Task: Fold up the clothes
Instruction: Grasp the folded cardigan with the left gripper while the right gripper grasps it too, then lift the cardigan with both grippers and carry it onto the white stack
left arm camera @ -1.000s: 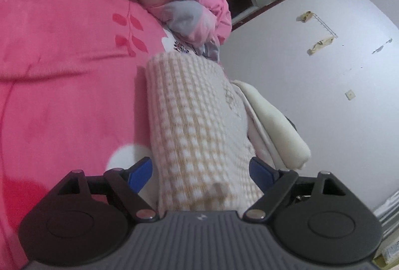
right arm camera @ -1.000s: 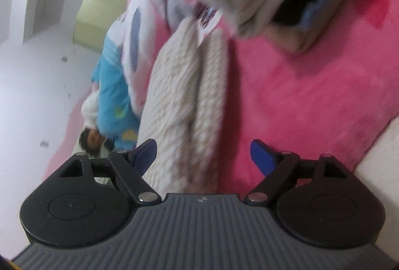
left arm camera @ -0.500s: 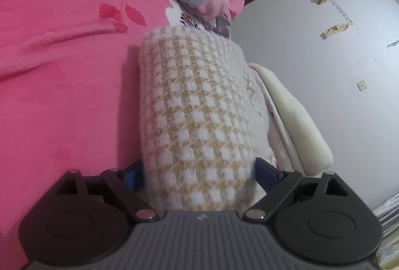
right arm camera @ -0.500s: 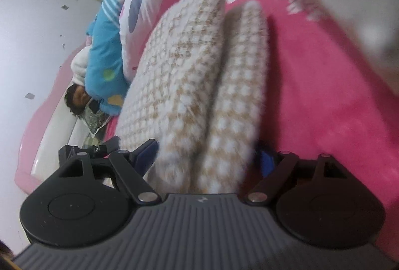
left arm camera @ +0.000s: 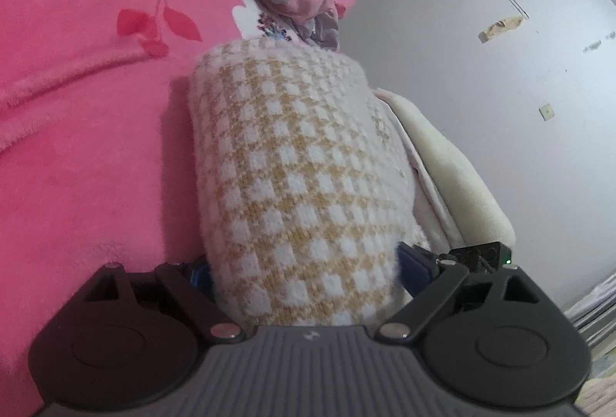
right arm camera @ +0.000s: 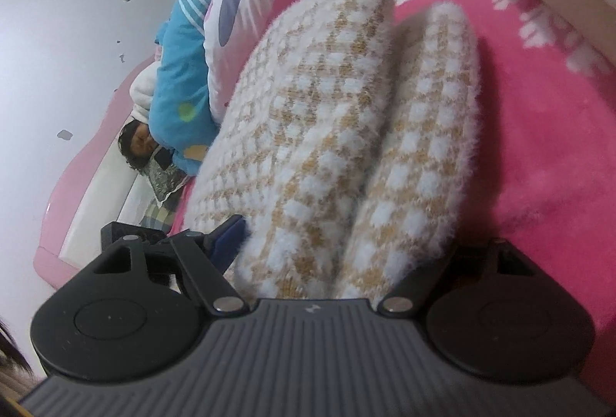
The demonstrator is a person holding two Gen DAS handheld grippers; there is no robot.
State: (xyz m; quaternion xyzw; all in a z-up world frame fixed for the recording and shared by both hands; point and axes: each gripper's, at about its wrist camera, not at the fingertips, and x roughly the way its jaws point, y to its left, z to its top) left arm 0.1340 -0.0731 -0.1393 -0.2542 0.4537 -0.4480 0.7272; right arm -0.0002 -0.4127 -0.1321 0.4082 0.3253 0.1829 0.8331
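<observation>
Grippers, left (left arm camera: 304, 268) wide around the folded checked sweater (left arm camera: 296, 178) and right (right arm camera: 338, 243) just closing on it, should squeeze evenly, lifting all 2 layers together.

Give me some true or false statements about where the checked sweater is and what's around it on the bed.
1. The folded checked sweater lies on a pink blanket. True.
2. The sweater sits between the jaws of the left gripper. True.
3. The sweater is plain blue. False: it is checked white and tan.
4. In the right wrist view, the sweater shows as two folded layers side by side. True.
5. The right gripper has nothing between its jaws. False: the sweater fills the gap.
</observation>
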